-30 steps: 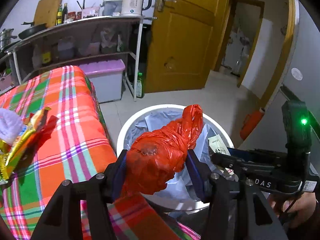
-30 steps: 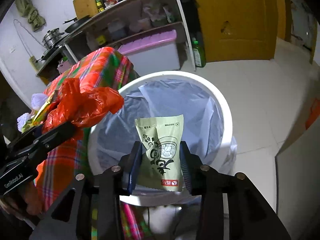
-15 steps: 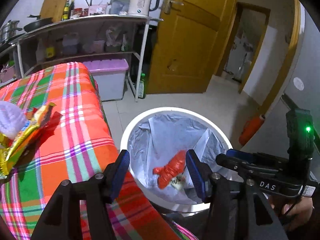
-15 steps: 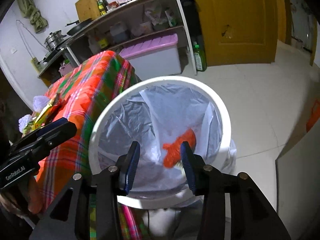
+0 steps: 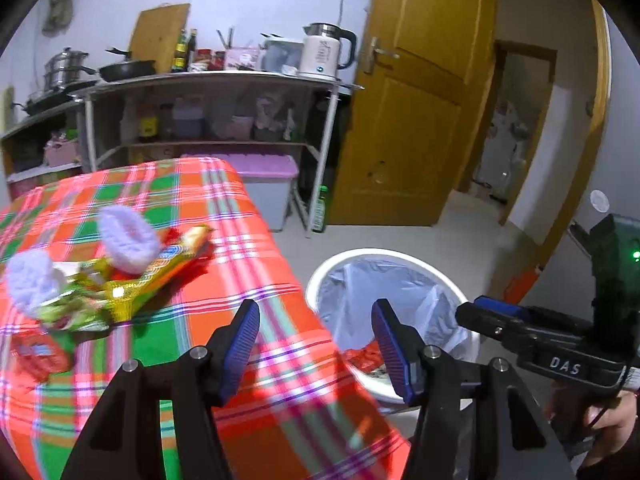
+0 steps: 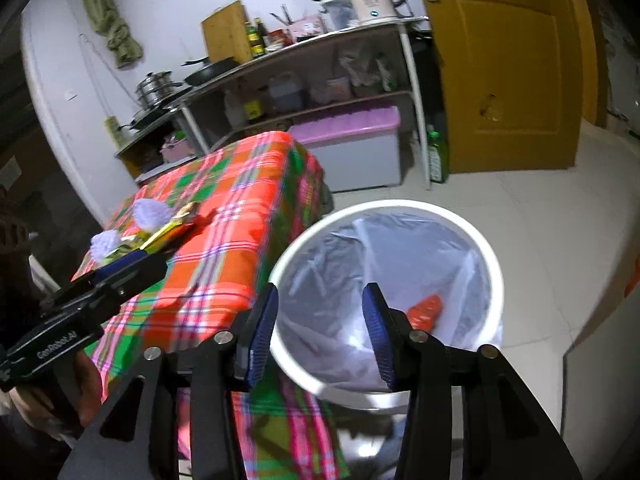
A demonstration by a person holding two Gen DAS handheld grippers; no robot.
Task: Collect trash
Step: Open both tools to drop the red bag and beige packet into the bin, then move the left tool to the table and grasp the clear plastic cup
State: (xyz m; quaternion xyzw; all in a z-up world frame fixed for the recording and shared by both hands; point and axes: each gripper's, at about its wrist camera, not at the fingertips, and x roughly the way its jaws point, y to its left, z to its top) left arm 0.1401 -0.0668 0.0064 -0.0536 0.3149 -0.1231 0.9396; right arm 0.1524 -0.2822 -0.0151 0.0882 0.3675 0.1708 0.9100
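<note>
A white bin (image 5: 472, 344) with a clear liner stands on the floor beside the plaid table (image 5: 168, 360). The red plastic bag (image 6: 426, 312) lies inside the bin (image 6: 492, 280). On the table lie a gold wrapper (image 5: 152, 276), crumpled white tissues (image 5: 128, 236) and a red wrapper (image 5: 36, 356). My left gripper (image 5: 316, 352) is open and empty over the table's corner. My right gripper (image 6: 318, 336) is open and empty above the bin's near rim. The wrapper and tissues also show in the right wrist view (image 6: 168, 232).
A metal shelf rack (image 5: 208, 120) with a kettle (image 5: 324, 56), pans and bottles stands behind the table. A purple-lidded box (image 5: 272, 188) and a green bottle (image 5: 320, 208) sit beneath it. A yellow door (image 5: 416, 120) stands to the right.
Both grippers opened and dropped the red bag and the green packet into the bin. Both have since swung left toward the table.
</note>
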